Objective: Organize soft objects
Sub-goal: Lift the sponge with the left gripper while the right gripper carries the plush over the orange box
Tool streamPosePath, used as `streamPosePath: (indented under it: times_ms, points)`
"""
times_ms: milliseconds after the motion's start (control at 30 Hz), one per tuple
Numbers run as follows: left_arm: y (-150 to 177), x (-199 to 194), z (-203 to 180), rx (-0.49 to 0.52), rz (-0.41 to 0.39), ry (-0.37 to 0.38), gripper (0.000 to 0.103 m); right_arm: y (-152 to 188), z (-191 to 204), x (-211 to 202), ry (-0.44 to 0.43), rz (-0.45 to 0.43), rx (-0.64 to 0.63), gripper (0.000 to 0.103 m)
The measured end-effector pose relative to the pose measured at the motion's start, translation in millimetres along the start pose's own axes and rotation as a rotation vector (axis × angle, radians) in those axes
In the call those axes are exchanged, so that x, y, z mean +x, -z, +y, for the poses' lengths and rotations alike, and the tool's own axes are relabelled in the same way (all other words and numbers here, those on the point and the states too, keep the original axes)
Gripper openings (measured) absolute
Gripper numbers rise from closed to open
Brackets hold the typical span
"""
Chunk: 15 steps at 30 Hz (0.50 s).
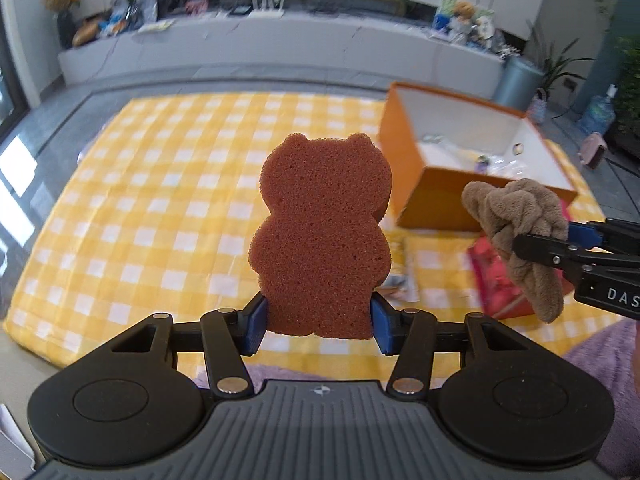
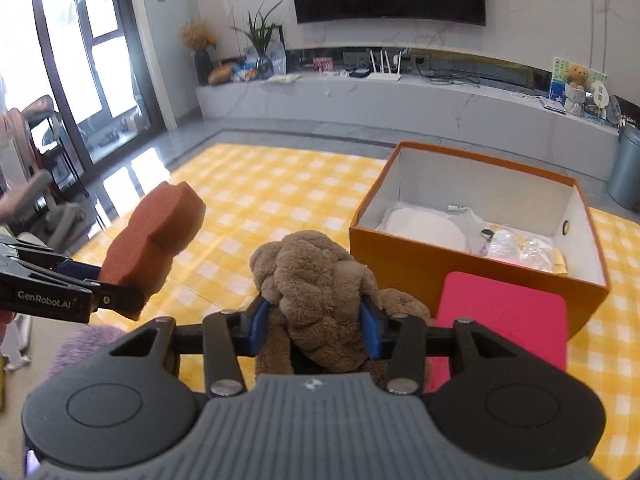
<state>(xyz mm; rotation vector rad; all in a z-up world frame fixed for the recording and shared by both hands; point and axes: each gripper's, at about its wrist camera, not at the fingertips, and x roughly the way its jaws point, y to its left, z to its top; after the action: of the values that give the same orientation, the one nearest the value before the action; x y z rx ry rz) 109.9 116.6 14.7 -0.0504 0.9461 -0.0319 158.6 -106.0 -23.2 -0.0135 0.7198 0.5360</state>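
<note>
My left gripper is shut on a brown bear-shaped sponge, gripping its lower end so it stands upright above the yellow checked cloth. The same sponge shows at the left of the right wrist view, pinched by the left gripper. My right gripper is shut on a tan plush scrunchie. In the left wrist view that scrunchie hangs from the right gripper at the right edge. An open orange box sits ahead to the right, with white and clear items inside.
A pink flat pad lies in front of the orange box. A purple fluffy item sits near the bottom left. Small packets lie on the cloth. A white media shelf, plants and a grey bin stand beyond.
</note>
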Motion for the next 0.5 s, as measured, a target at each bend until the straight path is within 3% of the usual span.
streamPosePath:
  times_ms: [300, 500]
  points:
    - [-13, -46, -41, 0.087, -0.09, 0.069, 0.06, -6, -19, -73, 0.049, -0.128, -0.016, 0.046]
    - [-29, -55, -68, 0.161, -0.107, 0.128, 0.059, -15, -46, -102, 0.068, -0.17, 0.012, 0.046]
